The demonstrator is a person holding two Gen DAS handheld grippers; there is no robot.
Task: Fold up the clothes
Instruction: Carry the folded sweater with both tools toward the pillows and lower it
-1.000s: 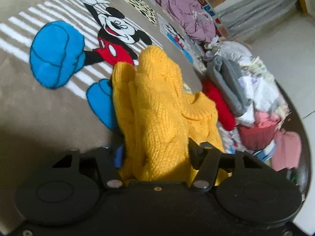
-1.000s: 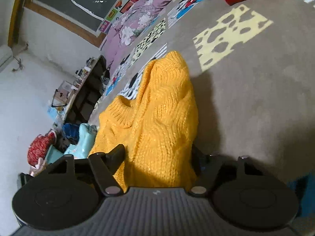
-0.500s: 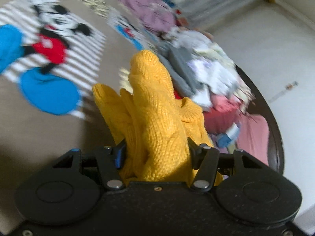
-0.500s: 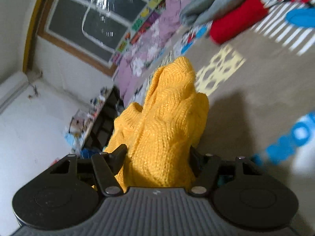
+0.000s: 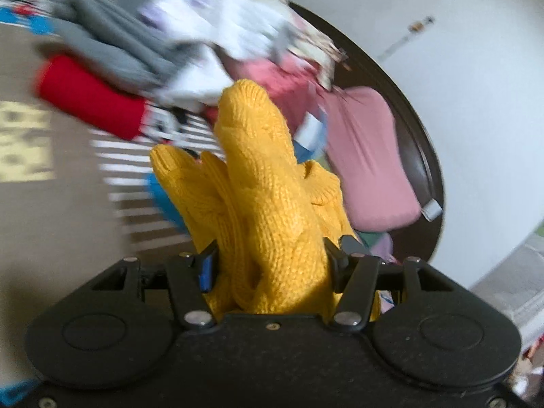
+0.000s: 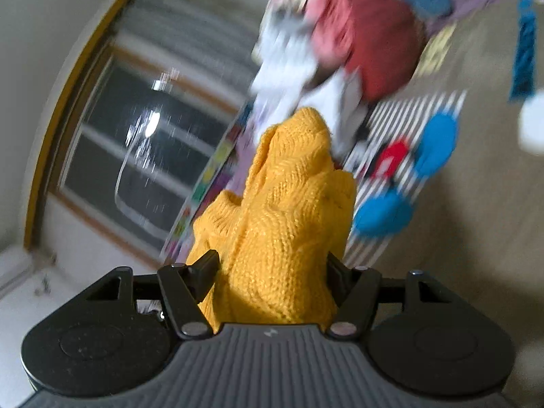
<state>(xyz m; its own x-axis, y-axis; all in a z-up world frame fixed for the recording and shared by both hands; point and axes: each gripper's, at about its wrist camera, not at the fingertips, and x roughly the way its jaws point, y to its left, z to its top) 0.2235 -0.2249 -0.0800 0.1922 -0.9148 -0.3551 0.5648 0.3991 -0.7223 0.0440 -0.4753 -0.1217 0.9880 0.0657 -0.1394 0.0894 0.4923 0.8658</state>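
A yellow cable-knit sweater (image 5: 268,204) is bunched between the fingers of my left gripper (image 5: 270,265), which is shut on it and holds it above the bed. My right gripper (image 6: 272,268) is shut on another part of the same sweater (image 6: 289,210), also lifted. The fabric hides the fingertips of both grippers. Both views are blurred by motion.
A brown Mickey Mouse blanket (image 5: 51,210) covers the bed. A pile of loose clothes lies on it: a red garment (image 5: 88,102), a grey one (image 5: 108,40), white ones and a pink one (image 5: 367,156). A dark bed frame edge (image 5: 418,149), a white wall and a dark window (image 6: 136,142) show.
Both grippers have lifted and swung with the sweater; the views have turned from the blanket toward the clothes pile, the wall and the window.
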